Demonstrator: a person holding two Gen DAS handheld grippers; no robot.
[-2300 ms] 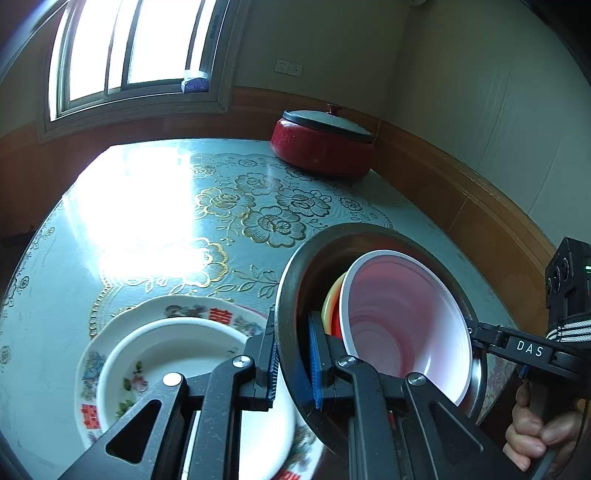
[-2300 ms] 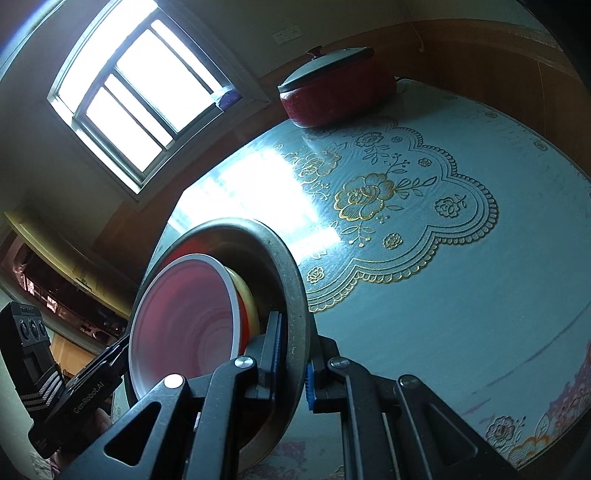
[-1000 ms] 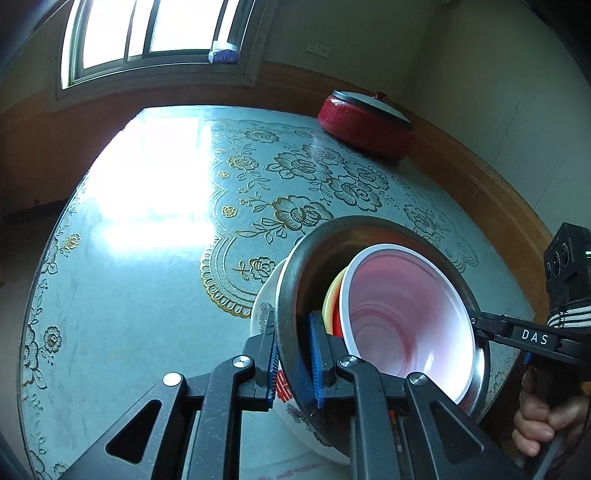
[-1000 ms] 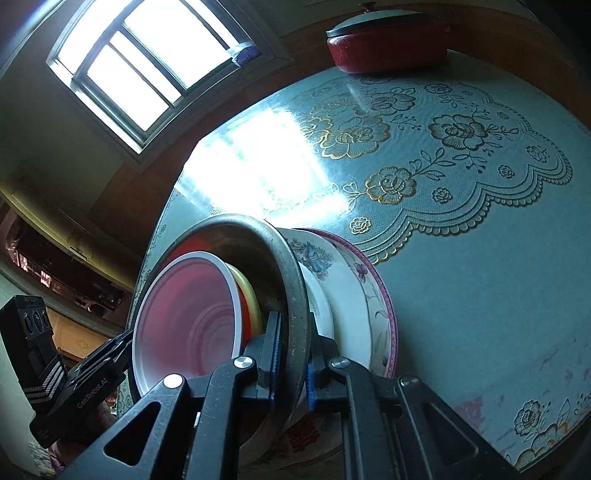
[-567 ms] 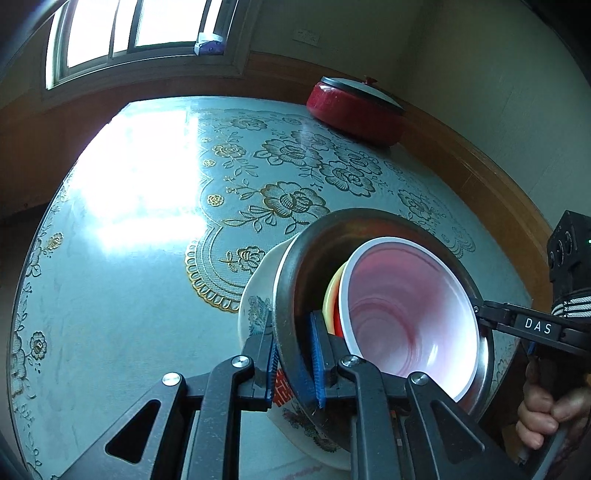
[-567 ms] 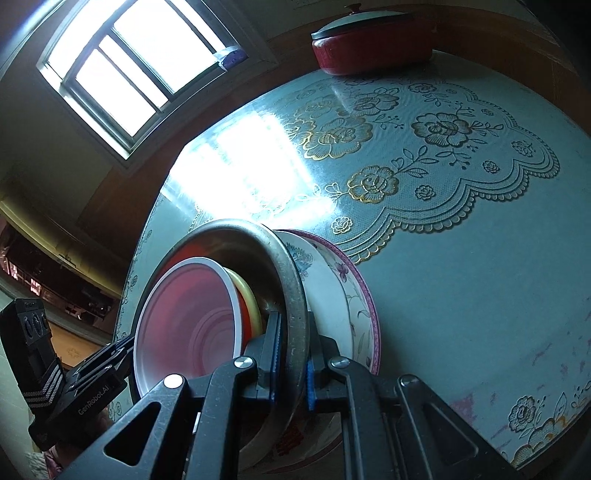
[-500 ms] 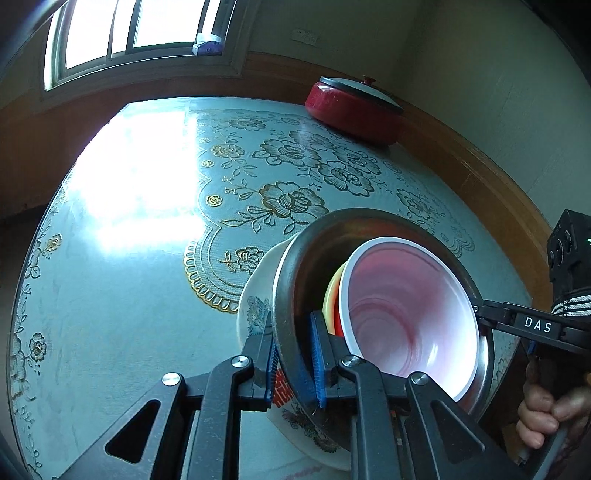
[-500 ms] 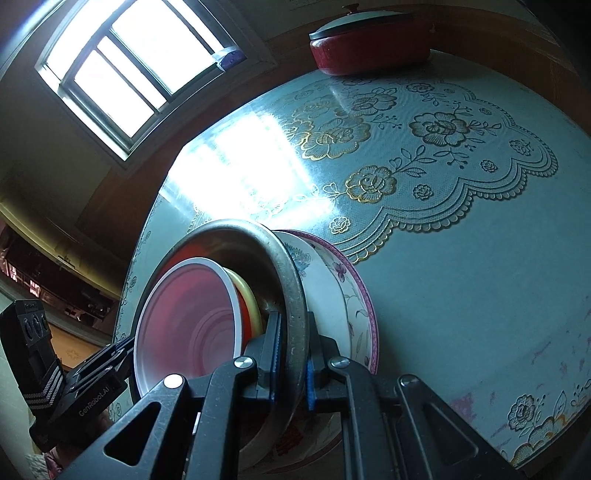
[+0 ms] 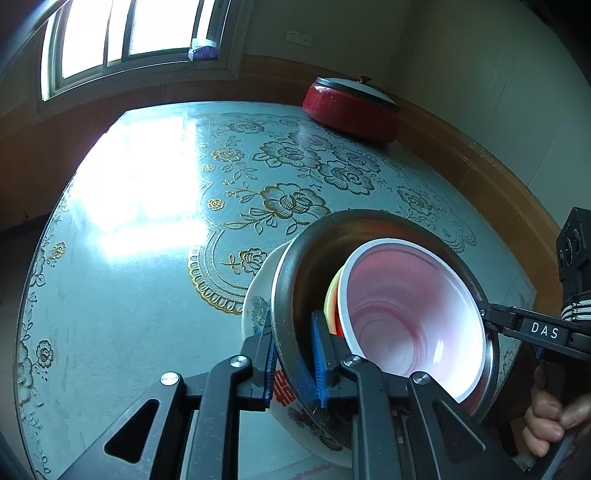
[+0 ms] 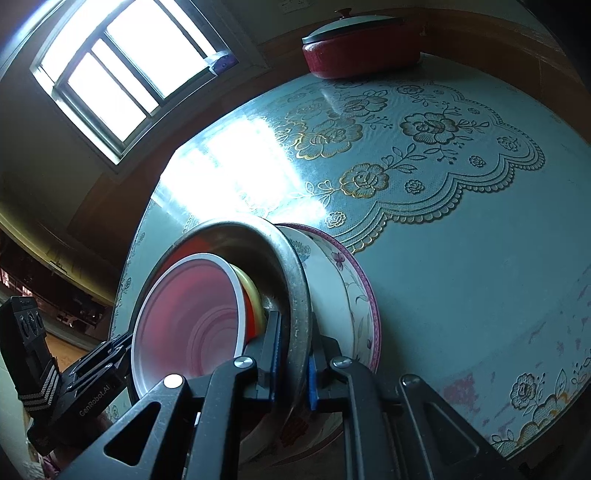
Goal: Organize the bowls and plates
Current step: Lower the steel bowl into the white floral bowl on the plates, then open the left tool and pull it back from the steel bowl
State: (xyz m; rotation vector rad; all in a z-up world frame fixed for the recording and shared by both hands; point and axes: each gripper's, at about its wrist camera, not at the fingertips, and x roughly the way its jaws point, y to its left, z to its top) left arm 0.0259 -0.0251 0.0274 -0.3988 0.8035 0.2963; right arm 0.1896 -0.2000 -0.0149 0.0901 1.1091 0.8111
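Both grippers pinch the rim of a steel bowl (image 9: 314, 266) (image 10: 295, 280) from opposite sides. My left gripper (image 9: 295, 354) is shut on its near rim; my right gripper (image 10: 293, 354) is shut on the opposite rim. Inside the steel bowl nest a white-rimmed pink bowl (image 9: 410, 314) (image 10: 192, 321), a red bowl and a yellow bowl (image 9: 330, 295). The steel bowl sits over a floral white bowl (image 10: 332, 280) (image 9: 258, 295) on a floral plate with a purple rim (image 10: 373, 306). Whether it rests in it I cannot tell.
A round table (image 9: 129, 258) with a blue-green floral cloth carries the stack near its front edge. A red lidded pot (image 9: 351, 107) (image 10: 358, 48) stands at the far side by the wall. A window (image 9: 129, 33) is behind.
Both grippers carried the steel bowl with its nested bowls from the right of the floral plate and bowl to over them, and it has sunk lower onto the floral bowl since.
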